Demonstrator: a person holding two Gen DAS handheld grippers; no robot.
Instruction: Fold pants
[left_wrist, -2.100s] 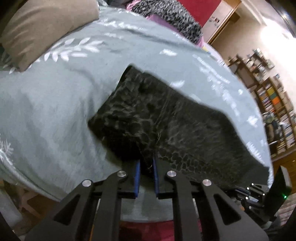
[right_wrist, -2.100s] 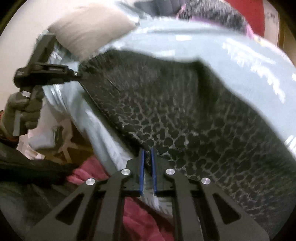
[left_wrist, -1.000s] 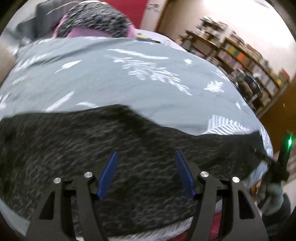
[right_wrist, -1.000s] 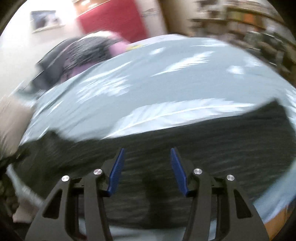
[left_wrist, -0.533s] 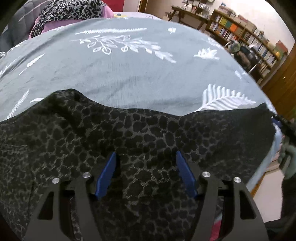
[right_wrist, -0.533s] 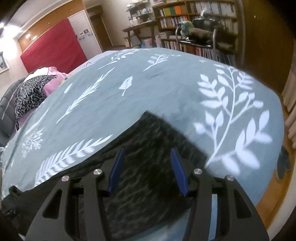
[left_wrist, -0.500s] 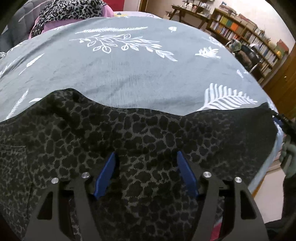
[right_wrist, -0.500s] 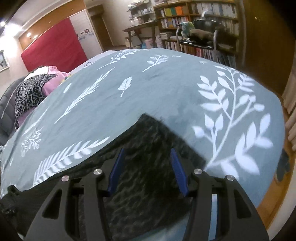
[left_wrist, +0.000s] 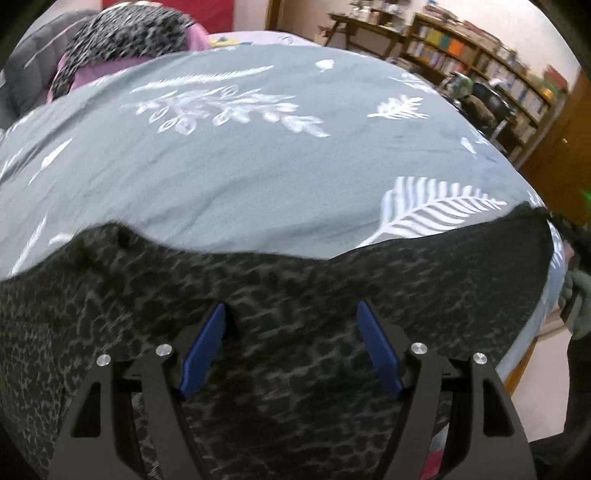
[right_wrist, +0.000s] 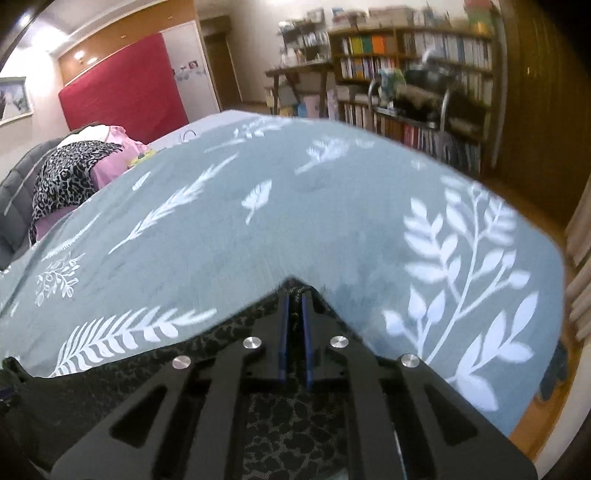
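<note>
The dark leopard-print pants (left_wrist: 295, 288) lie spread along the near edge of the grey leaf-print bedspread (left_wrist: 240, 155). My left gripper (left_wrist: 291, 314) is open and hovers over the middle of the pants, its blue pads wide apart. My right gripper (right_wrist: 294, 299) is shut on the far corner of the pants (right_wrist: 288, 435) at the right end. In the left wrist view the right gripper and gloved hand (left_wrist: 576, 291) show at the pants' right end.
A pile of leopard and pink clothes (right_wrist: 77, 170) lies at the far end of the bed. Bookshelves (right_wrist: 413, 74) and a desk stand beyond the bed. A red panel (right_wrist: 125, 92) leans on the wall. The bed's right edge (right_wrist: 546, 350) drops to a wooden floor.
My right gripper has closed on the pants' corner; it was open half a second ago. My left gripper stays open over the pants after letting go about two seconds ago.
</note>
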